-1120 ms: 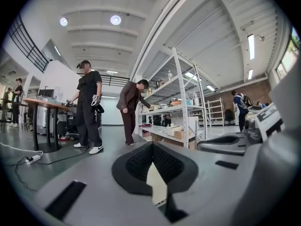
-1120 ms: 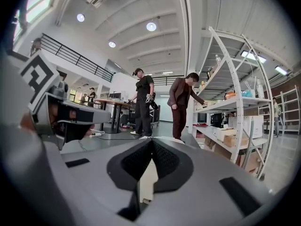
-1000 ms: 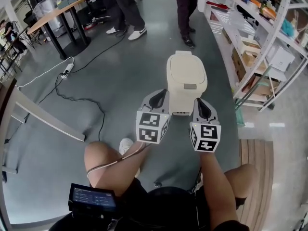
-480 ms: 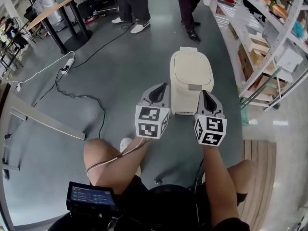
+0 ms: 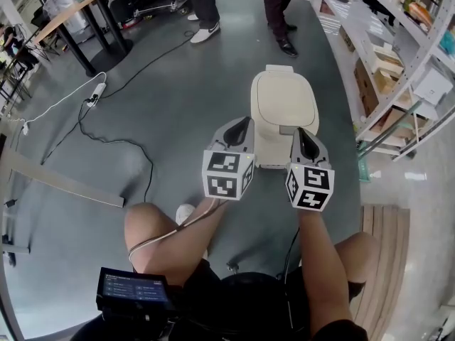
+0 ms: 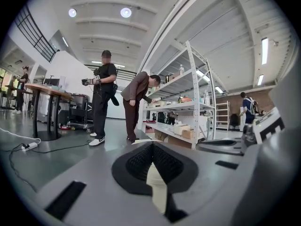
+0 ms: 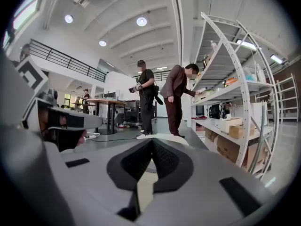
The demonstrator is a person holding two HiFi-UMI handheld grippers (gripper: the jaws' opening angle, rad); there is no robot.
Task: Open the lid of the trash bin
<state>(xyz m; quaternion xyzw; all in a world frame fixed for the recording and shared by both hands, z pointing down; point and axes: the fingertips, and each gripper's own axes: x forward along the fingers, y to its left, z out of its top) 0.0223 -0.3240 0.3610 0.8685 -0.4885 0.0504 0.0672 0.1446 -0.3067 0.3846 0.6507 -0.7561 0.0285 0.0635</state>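
Left gripper (image 5: 240,126) and right gripper (image 5: 301,135) hang side by side, each with its jaws pressed together at the tips and nothing caught between them. The cream trash bin (image 5: 283,130) stands on the floor (image 5: 170,98) just ahead of and below both grippers, roughly between them, its lid (image 5: 284,98) lying flat and closed. Shelving (image 5: 398,55) runs along the right gripper's outer side.

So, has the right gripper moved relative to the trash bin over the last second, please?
Yes. The right gripper has moved forward toward the trash bin: its tip is now level with the lid's front tab, having been short of it.
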